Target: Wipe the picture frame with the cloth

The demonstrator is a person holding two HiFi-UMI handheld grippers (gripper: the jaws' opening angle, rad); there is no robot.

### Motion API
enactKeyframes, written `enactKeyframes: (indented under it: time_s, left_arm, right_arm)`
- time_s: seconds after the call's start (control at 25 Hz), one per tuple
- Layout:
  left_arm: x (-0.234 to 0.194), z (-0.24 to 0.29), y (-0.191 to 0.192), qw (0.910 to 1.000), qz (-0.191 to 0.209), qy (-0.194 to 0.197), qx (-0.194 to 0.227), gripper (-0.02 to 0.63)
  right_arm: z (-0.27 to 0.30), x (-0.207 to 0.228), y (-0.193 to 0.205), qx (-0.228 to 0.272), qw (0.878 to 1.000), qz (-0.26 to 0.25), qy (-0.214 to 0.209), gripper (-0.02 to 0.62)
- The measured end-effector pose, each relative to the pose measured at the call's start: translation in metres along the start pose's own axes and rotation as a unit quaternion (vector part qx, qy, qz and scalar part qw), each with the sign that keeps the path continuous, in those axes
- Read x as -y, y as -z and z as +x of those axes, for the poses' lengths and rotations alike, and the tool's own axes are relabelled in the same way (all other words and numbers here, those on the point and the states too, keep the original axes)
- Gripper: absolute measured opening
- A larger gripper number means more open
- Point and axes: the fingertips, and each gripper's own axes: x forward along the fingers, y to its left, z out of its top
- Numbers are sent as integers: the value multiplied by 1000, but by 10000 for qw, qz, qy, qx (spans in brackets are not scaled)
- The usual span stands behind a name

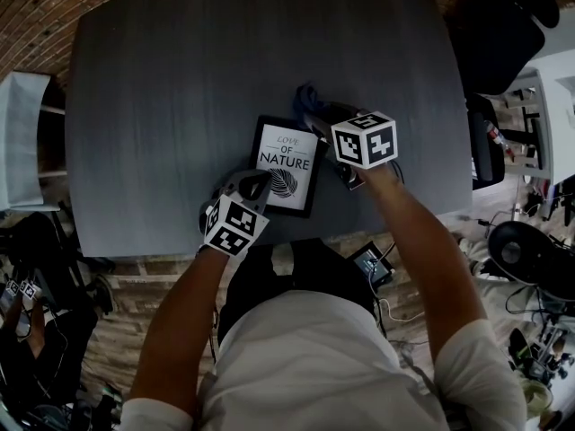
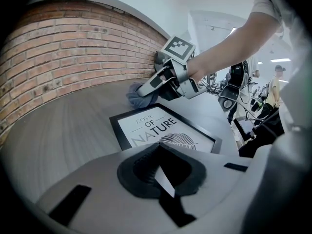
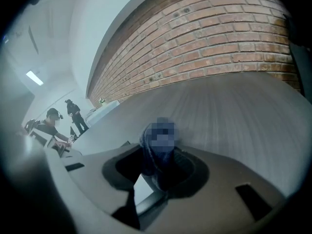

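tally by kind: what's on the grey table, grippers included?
picture frame: 1
cloth: 1
grippers: 2 (left gripper, shut, at the frame's near corner; right gripper, shut on the cloth)
total: 4

The white shirt is short-sleeved; left gripper and right gripper are grey with black-and-white marker cubes.

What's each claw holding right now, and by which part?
The right claw grips the cloth by a bunched fold. The left claw is shut, holding nothing, over the frame's near corner.
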Motion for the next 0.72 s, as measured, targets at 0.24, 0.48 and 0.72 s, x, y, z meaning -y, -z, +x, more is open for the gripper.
enactKeyframes:
  time_s: [0.24,0.48,0.72]
  left_arm:
    - [0,0,1,10000,-6,-25,-15,8]
    - [-2,-1,2,10000,8,-45,-35,8]
    - [-1,0,4,10000,9,7,-24,8]
  right_arm:
    - [-19,15,9,52,9997,108,193,130]
    - [-36,29,16,146,9987,243,431,130]
    - [-52,41,33,168,9971,368,641,130]
